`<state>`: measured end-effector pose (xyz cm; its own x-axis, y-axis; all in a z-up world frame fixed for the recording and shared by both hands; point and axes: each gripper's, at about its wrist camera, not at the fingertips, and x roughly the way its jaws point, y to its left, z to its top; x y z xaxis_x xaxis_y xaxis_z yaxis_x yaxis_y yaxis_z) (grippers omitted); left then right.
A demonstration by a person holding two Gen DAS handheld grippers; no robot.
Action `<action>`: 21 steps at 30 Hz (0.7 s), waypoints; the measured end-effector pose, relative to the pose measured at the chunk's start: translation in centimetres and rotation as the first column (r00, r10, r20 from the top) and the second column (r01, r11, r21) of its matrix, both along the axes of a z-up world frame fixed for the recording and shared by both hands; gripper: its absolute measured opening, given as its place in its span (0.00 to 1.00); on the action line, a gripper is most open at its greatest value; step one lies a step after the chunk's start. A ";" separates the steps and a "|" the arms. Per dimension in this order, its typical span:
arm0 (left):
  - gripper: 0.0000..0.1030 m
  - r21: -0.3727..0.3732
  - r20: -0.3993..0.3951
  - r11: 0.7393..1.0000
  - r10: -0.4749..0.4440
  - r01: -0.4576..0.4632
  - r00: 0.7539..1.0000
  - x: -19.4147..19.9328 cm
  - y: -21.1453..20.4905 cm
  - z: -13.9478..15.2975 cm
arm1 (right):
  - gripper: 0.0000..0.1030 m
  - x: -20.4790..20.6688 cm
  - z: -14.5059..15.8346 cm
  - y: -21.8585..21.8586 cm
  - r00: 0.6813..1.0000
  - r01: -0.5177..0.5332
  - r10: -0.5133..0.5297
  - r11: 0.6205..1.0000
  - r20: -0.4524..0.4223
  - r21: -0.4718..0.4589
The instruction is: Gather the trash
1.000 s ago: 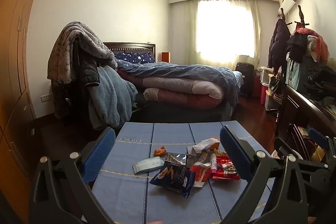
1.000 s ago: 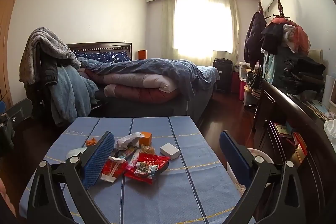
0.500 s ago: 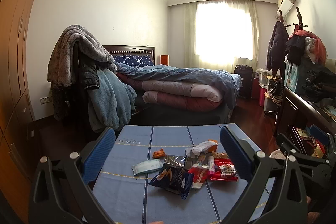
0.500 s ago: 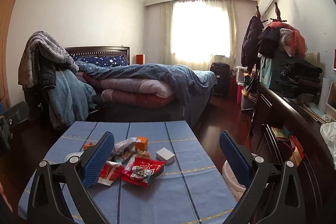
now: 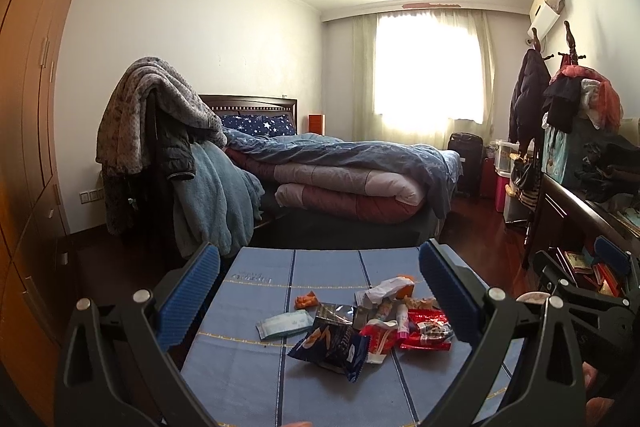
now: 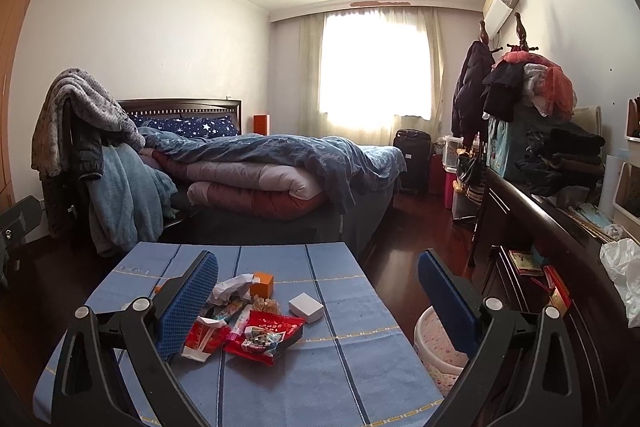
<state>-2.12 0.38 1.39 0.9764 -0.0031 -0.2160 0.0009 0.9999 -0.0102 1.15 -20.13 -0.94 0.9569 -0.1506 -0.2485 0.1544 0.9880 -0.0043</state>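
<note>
Left wrist view shows our left gripper [image 5: 316, 291] spread wide and empty above the wrapper pile [image 5: 360, 323] mid-worktop [image 5: 240, 367]; our right gripper [image 6: 318, 291] gapes empty too – nothing looks collected yet. The speckled bin [image 6: 430, 331] sits just beside the worktop's right edge – open room around the pile

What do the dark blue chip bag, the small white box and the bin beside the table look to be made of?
The dark blue chip bag looks like glossy plastic film with a silvery foil lining showing at its torn top. The small white box is probably matte cardboard or paper: flat faces, crisp edges, no shine. The bin seems to be pale speckled plastic with a smooth rolled rim, though only part of it shows.
</note>
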 end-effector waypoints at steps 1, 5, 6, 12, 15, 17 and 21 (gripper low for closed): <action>0.97 0.000 -0.001 1.000 0.001 -0.001 1.000 0.1 0.0 0.0 | 0.97 0.0 0.0 0.0 1.000 -0.001 0.001 1.000 0.000 0.000; 0.97 -0.001 -0.004 1.000 0.002 -0.002 1.000 0.0 0.0 0.0 | 0.97 0.0 0.1 0.1 1.000 -0.005 0.005 1.000 -0.002 -0.003; 0.97 -0.002 -0.006 1.000 0.002 -0.002 1.000 0.0 0.0 0.0 | 0.97 -0.1 0.1 0.1 1.000 -0.005 0.005 1.000 -0.003 -0.004; 0.97 -0.004 -0.009 1.000 0.004 -0.004 1.000 0.0 0.1 -0.1 | 0.97 -0.1 0.1 0.1 1.000 -0.008 0.008 1.000 -0.005 -0.006; 0.97 -0.004 -0.014 1.000 0.004 -0.004 1.000 0.2 0.1 -0.1 | 0.97 0.0 0.1 0.1 1.000 -0.007 0.007 1.000 -0.005 -0.005; 0.97 -0.006 -0.016 1.000 0.003 -0.003 1.000 0.3 0.2 -0.1 | 0.97 0.0 0.1 0.1 1.000 -0.008 0.008 1.000 -0.006 -0.004; 0.97 -0.005 -0.016 1.000 0.004 -0.004 1.000 0.3 0.2 0.0 | 0.97 -0.1 0.0 0.1 1.000 -0.008 0.008 1.000 -0.007 -0.005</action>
<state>-1.80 0.58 1.36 0.9728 0.0001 -0.2316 -0.0037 0.9999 -0.0154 1.09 -20.01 -0.93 0.9564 -0.1438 -0.2542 0.1460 0.9892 -0.0102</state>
